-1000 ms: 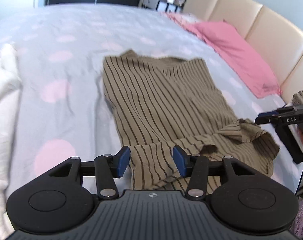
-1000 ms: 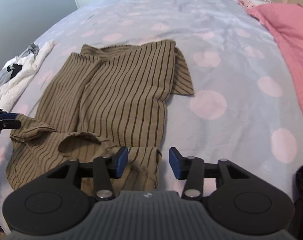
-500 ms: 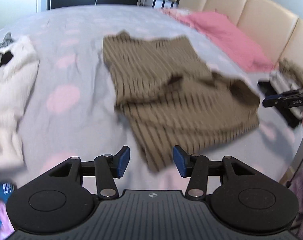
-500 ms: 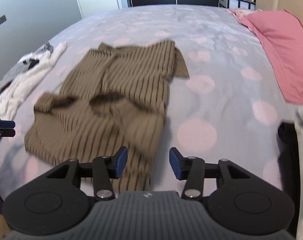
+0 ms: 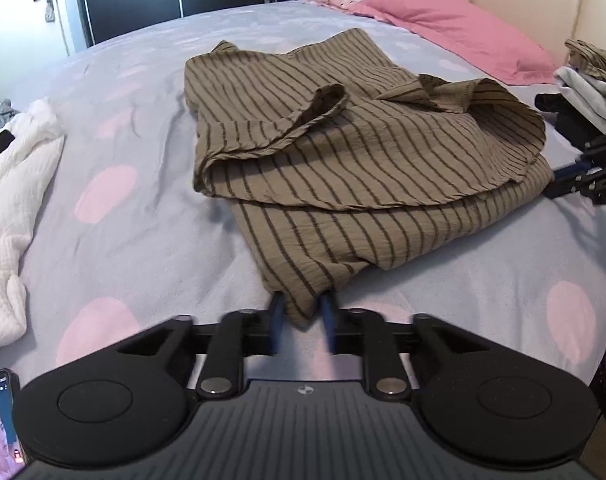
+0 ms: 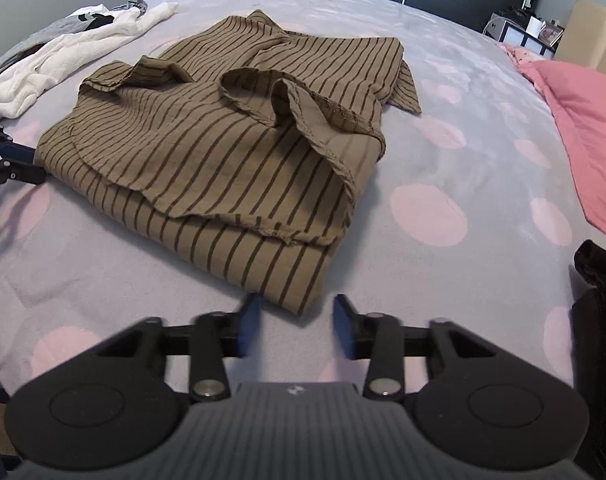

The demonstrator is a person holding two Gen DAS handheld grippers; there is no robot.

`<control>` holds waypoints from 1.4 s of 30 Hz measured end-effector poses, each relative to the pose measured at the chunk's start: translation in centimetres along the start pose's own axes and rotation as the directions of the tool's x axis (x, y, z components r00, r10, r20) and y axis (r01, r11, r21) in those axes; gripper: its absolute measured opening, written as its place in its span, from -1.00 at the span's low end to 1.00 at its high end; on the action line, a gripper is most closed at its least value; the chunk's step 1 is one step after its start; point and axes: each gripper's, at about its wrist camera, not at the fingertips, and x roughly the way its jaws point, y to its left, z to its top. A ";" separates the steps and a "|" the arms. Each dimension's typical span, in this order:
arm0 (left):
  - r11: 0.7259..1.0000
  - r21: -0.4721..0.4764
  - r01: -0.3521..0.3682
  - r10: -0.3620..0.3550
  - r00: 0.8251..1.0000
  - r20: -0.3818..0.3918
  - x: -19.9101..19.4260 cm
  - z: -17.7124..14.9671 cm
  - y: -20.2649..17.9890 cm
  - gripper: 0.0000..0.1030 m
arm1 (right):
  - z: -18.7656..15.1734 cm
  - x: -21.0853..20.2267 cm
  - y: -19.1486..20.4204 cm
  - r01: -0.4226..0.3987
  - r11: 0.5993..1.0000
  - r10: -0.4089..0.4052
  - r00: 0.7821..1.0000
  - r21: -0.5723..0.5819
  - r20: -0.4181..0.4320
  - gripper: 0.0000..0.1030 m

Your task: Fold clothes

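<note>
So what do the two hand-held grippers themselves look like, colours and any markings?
Both match: the left hand-held gripper and right hand-held gripper have matte black bodies with a ribbed grey centre, a small round logo, two round black discs, silver pivot bolts on black linkages and blue finger pads. No cables or sleeves show.

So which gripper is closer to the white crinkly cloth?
Left. Left gripper sits near the white crinkly cloth; right gripper is across the brown striped shirt from it. Both jaws have just been closing, shirt corners between them.
</note>
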 end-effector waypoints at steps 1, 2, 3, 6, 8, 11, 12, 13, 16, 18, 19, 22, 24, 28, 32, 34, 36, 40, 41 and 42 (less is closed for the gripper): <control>1.000 0.006 0.004 -0.004 1.000 0.002 -0.3 0.1 0.2 -0.89 | 0.1 -0.1 -0.1 0.001 1.000 -0.001 1.000 -0.003 -0.005 -0.87; 1.000 0.015 0.010 -0.010 1.000 0.002 -0.6 0.2 0.4 -0.94 | 0.2 -0.3 -0.2 0.000 1.000 0.000 1.000 -0.006 -0.005 -0.89; 0.999 0.031 0.016 -0.016 1.000 -0.003 -0.8 0.2 0.5 -0.95 | 0.3 -0.5 -0.3 0.000 1.000 0.000 1.000 -0.008 -0.006 -0.91; 0.997 0.070 -0.012 0.015 0.999 -0.040 -0.5 -0.1 0.6 -0.98 | 0.4 -0.6 -0.6 0.012 1.000 -0.012 0.999 -0.003 -0.043 -0.99; 0.996 0.073 -0.051 0.056 0.996 -0.070 -0.1 -0.6 0.8 -1.00 | 0.2 -0.1 -0.3 0.024 1.000 -0.025 0.997 -0.020 -0.069 -0.99; 0.992 0.085 -0.089 0.096 0.993 -0.075 -0.5 -0.8 0.7 -1.00 | 0.1 0.1 0.2 0.039 0.998 -0.043 0.994 -0.043 -0.097 -0.97; 0.989 0.105 -0.106 0.114 0.991 -0.068 -0.9 -0.9 0.3 -0.99 | 0.1 -0.1 0.3 0.045 0.998 -0.050 0.994 -0.048 -0.100 -0.87; 0.984 0.126 -0.125 0.133 0.989 -0.062 -1.3 -1.0 -0.1 -0.98 | 0.1 -0.4 0.4 0.057 0.997 -0.063 0.994 -0.060 -0.094 -0.85; 0.965 0.192 -0.177 0.185 0.982 -0.026 -2.1 -1.8 -2.1 -0.63 | 0.1 -1.5 1.0 0.100 0.989 -0.107 0.992 -0.107 -0.063 -0.22; 0.947 0.235 -0.217 0.217 0.976 0.029 -2.6 -2.2 -3.6 -0.38 | 0.0 -2.3 1.5 0.115 0.985 -0.119 0.993 -0.131 -0.025 -0.15; 0.936 0.258 -0.239 0.233 0.971 0.057 -2.7 -2.3 -4.3 -0.36 | 0.0 -2.6 1.9 0.118 0.982 -0.121 0.993 -0.144 -0.007 -0.13; 0.895 0.338 -0.291 0.265 0.956 0.122 -2.7 -2.2 -6.1 -0.18 | -0.2 -3.0 3.3 0.140 0.967 -0.133 0.990 -0.212 0.045 0.00; 0.854 0.410 -0.322 0.285 0.947 0.150 -2.4 -2.2 -7.1 -0.15 | -0.3 -3.0 4.7 0.159 0.941 -0.143 0.987 -0.298 0.075 0.02; 0.747 0.552 -0.370 0.303 0.929 0.212 -1.2 -3.1 -8.9 -0.12 | -0.9 -2.6 7.6 0.199 0.856 -0.149 0.979 -0.477 0.140 0.27; 0.678 0.643 -0.357 0.276 0.934 0.227 0.1 -3.9 -10.0 -0.08 | -1.5 -1.6 9.3 0.216 0.765 -0.148 0.976 -0.607 0.161 0.27; 0.638 0.677 -0.366 0.273 0.930 0.246 0.7 -4.4 -10.4 -0.06 | -1.6 -0.9 9.9 0.214 0.733 -0.145 0.977 -0.645 0.159 0.27; 0.592 0.704 -0.393 0.274 0.919 0.282 1.4 -4.8 -10.6 0.06 | -1.8 -0.1 10.4 0.219 0.699 -0.149 0.976 -0.681 0.160 0.27; 0.533 0.730 -0.428 0.274 0.904 0.329 2.6 -4.7 -10.5 0.11 | -1.9 1.1 10.8 0.258 0.633 -0.171 0.966 -0.730 0.193 0.27; 0.521 0.735 -0.435 0.273 0.900 0.339 3.0 -4.6 -10.5 0.12 | -1.8 1.4 10.8 0.269 0.617 -0.178 0.963 -0.740 0.202 0.28; 0.510 0.738 -0.442 0.272 0.897 0.348 3.3 -4.5 -10.5 0.12 | -1.8 1.6 10.8 0.283 0.597 -0.188 0.959 -0.751 0.213 0.27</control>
